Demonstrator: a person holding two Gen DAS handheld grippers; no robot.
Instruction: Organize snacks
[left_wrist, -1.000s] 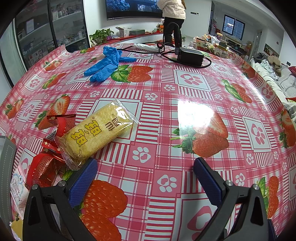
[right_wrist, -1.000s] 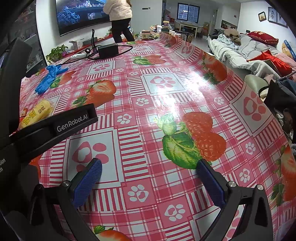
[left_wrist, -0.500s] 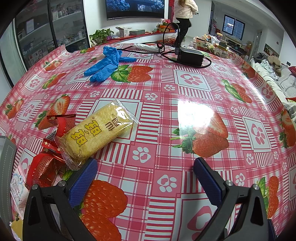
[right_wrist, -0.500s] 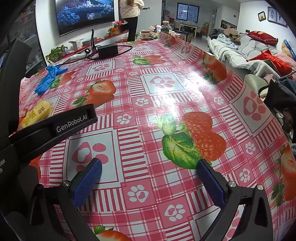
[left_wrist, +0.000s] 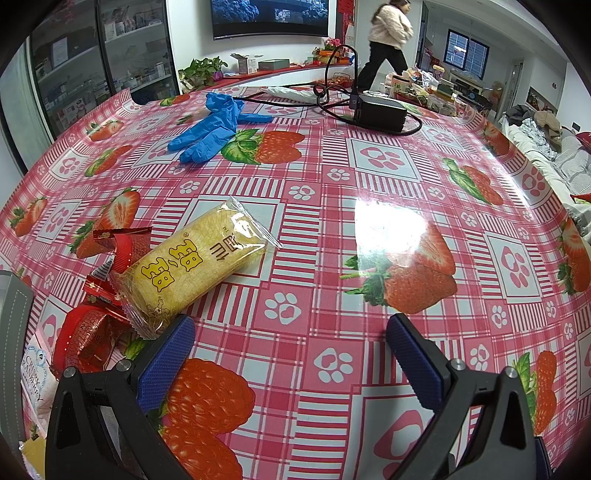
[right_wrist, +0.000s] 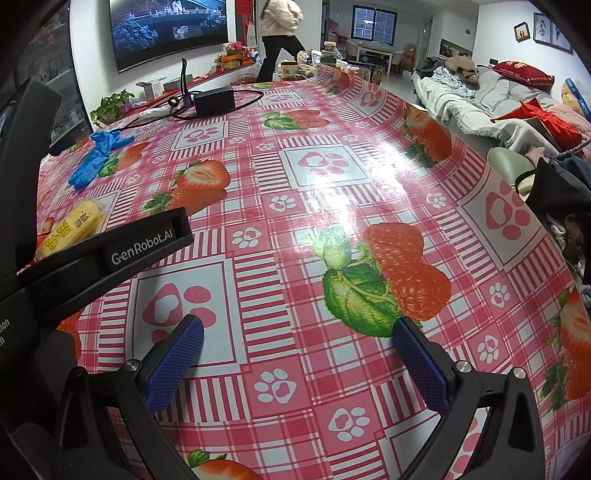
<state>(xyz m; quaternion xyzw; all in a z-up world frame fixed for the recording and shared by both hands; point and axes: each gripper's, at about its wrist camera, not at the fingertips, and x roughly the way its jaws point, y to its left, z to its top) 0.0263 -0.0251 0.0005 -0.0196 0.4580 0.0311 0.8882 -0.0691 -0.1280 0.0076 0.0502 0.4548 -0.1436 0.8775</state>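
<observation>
Left gripper (left_wrist: 290, 356) and right gripper (right_wrist: 297, 354): jaws released, empty, low over table (left_wrist: 369, 184). Yellow cake pack (left_wrist: 195, 267) just beyond left fingertip, overlapping red snack packets (left_wrist: 96, 325). Farther: blue gloves (left_wrist: 212, 125), black adapter (left_wrist: 380, 110).

You're in a home living room. At twelve o'clock hangs a wall television (left_wrist: 269, 14); at two o'clock sits a blanket-covered sofa (right_wrist: 491, 99) with a red cushion (right_wrist: 524, 74).

On the table (left_wrist: 369, 177) we found the wrapped cake (left_wrist: 195, 266) lying near-left, its near end overlapping the foil snack packets (left_wrist: 92, 328). Farther back lay the gloves (left_wrist: 214, 125), with the power adapter (left_wrist: 380, 110) to their right.
</observation>
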